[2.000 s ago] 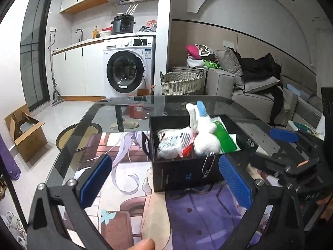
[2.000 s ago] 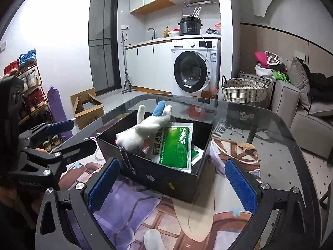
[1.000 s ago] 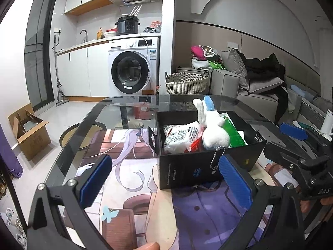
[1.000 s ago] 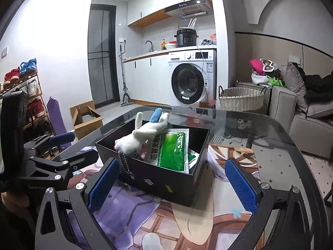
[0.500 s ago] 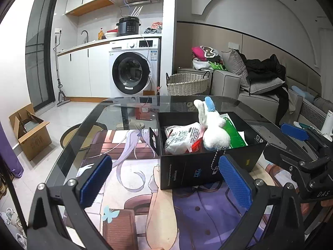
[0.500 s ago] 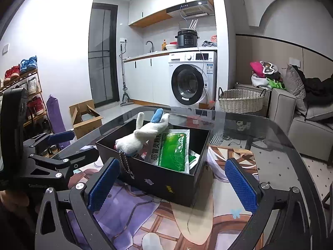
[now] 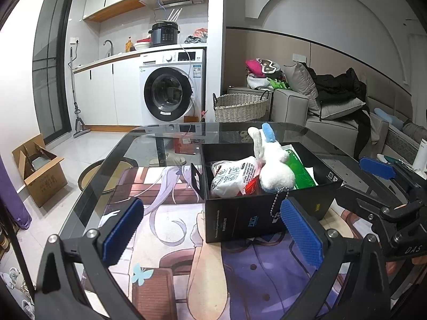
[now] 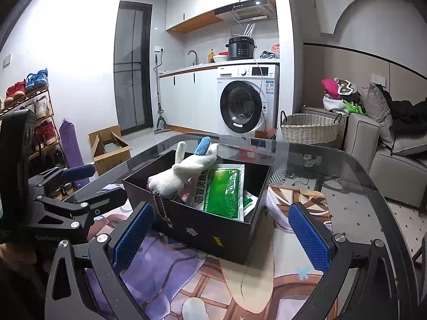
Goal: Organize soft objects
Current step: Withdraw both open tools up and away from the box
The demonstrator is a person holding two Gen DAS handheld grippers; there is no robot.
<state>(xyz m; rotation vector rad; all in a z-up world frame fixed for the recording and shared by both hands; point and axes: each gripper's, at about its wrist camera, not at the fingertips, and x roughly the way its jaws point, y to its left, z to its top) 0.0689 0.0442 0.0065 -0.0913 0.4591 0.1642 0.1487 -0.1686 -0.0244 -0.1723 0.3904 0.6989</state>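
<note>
A black open box (image 7: 240,216) (image 8: 213,229) stands on the printed mat on the glass table. Inside lie a white plush rabbit (image 7: 276,166) (image 8: 181,174) with a blue ear and a bead chain over the box wall, a white packet (image 7: 230,178), and a green sachet (image 8: 222,190) (image 7: 300,168). My left gripper (image 7: 210,233) is open, held back from the box's near wall with nothing between its fingers. My right gripper (image 8: 220,236) is open too, in front of another side of the box, holding nothing.
The illustrated mat (image 7: 165,240) covers the near part of the round glass table (image 7: 149,138). A wicker basket (image 7: 240,106), a washing machine (image 7: 170,96) and a sofa (image 7: 333,122) stand beyond. A cardboard box (image 7: 40,173) sits on the floor at the left.
Both grippers have drawn back a little from the box and stayed open. The box and its contents have not moved.
</note>
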